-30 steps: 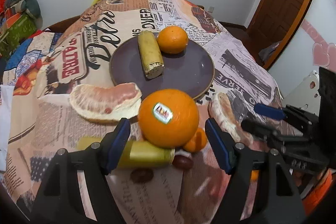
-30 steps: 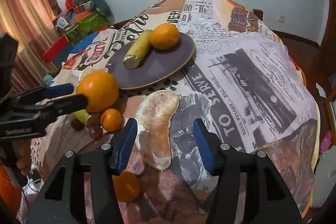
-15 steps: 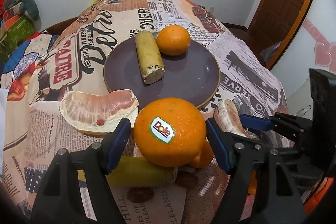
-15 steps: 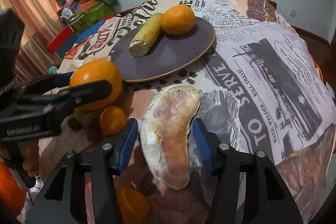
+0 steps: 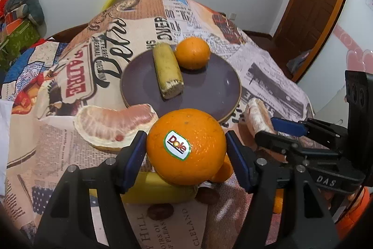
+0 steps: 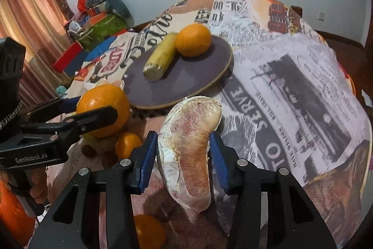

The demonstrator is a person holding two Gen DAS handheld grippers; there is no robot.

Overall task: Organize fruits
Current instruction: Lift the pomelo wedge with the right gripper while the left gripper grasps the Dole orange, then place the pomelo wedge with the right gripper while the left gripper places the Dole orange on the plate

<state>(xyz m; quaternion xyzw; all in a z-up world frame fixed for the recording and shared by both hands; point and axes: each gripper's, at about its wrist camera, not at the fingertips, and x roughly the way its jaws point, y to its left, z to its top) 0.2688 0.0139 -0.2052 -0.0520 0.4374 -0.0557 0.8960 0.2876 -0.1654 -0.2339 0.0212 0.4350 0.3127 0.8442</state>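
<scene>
My left tool (image 5: 185, 156) grips the Dole orange (image 5: 186, 146); my right tool (image 6: 181, 162) is closing on the pomelo segment (image 6: 190, 151). I squeeze gently and lift both level toward the plate (image 5: 216, 95).

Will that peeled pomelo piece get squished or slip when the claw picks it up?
Probably a bit squishy: the pomelo segment has only a thin, papery skin, and the right claw is closing on its sides. It might sag, since it is long and curved. It looks dry, so slipping seems unlikely.

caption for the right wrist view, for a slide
Right gripper closing on a pomelo wedge near the plate.
</scene>
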